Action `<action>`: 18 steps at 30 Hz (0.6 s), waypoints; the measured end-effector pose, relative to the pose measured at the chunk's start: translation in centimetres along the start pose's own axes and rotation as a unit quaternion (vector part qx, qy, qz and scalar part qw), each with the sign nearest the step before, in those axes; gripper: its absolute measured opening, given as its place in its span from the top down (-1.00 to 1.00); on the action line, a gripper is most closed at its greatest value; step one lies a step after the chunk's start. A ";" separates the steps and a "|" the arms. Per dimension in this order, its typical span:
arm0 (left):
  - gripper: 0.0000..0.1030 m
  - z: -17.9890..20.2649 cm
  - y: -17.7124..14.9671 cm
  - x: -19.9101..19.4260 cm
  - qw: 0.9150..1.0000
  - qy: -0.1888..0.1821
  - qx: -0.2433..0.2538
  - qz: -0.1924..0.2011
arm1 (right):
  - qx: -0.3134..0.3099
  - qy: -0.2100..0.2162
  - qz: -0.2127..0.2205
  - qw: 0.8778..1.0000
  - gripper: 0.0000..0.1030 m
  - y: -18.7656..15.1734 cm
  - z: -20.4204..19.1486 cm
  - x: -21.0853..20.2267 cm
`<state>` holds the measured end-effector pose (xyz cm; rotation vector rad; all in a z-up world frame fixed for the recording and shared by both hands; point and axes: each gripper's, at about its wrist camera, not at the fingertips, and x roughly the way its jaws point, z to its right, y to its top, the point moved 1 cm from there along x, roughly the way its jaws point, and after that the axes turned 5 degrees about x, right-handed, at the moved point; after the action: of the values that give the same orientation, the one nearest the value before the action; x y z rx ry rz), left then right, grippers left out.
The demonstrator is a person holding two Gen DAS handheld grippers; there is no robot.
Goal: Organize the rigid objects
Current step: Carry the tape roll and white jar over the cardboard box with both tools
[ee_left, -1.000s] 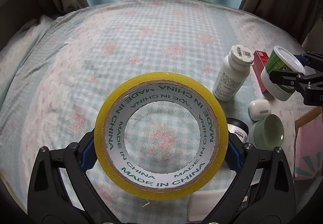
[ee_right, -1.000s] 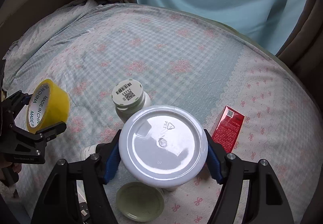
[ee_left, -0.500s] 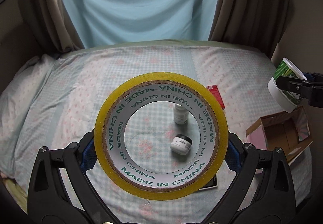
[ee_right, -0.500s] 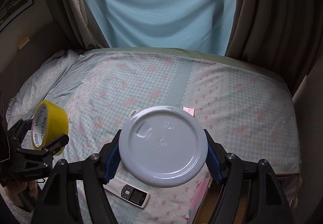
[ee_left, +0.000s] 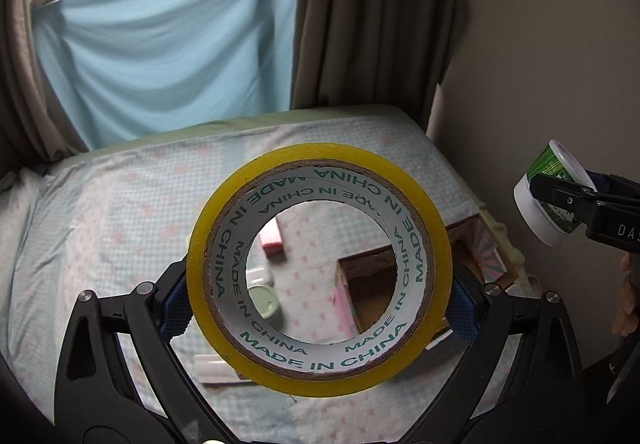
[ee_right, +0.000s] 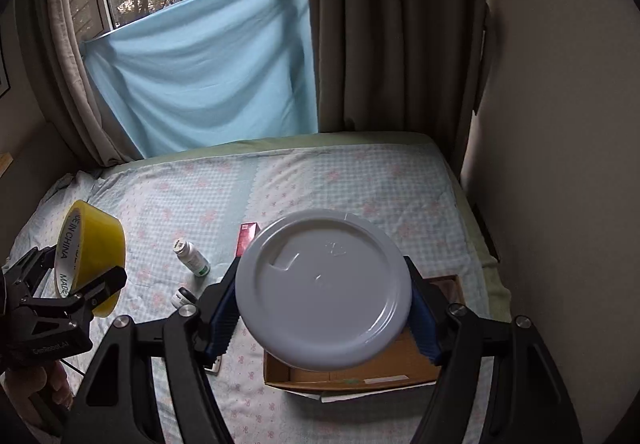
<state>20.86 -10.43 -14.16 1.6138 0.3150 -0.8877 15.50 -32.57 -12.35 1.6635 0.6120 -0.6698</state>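
My left gripper (ee_left: 318, 304) is shut on a yellow tape roll (ee_left: 320, 160), held upright high above the bed; the same roll (ee_right: 96, 240) and left gripper (ee_right: 84, 284) show at the left of the right wrist view. My right gripper (ee_right: 324, 320) is shut on a white-lidded tub (ee_right: 324, 288) and hangs over an open cardboard box (ee_right: 280, 368). In the left wrist view the green-labelled tub (ee_left: 548, 196) sits in the right gripper (ee_left: 568, 196) at the far right. The box rim (ee_left: 360, 258) shows through the roll's hole.
On the checked bedsheet lie a white bottle (ee_right: 192, 256), a red carton (ee_right: 247, 238), a small jar (ee_right: 182, 296), a green cup (ee_left: 264, 300) and a remote (ee_left: 212, 368). A wall runs along the bed's right side. Curtains and a window stand behind.
Both grippers have risen and swung right with the tape roll and the tub still gripped. The bed items have shrunk away, and the cardboard box has come under the right gripper.
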 end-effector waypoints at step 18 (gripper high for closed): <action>-0.90 14.7 -0.9 11.9 0.988 -0.081 0.084 -0.099 | 0.053 -0.050 -0.044 0.996 -0.32 -1.6 12.5 5.2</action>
<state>22.86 -27.07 -23.04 1.6711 0.2966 -1.2182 16.73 -44.40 -19.12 1.6965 0.5898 -0.8573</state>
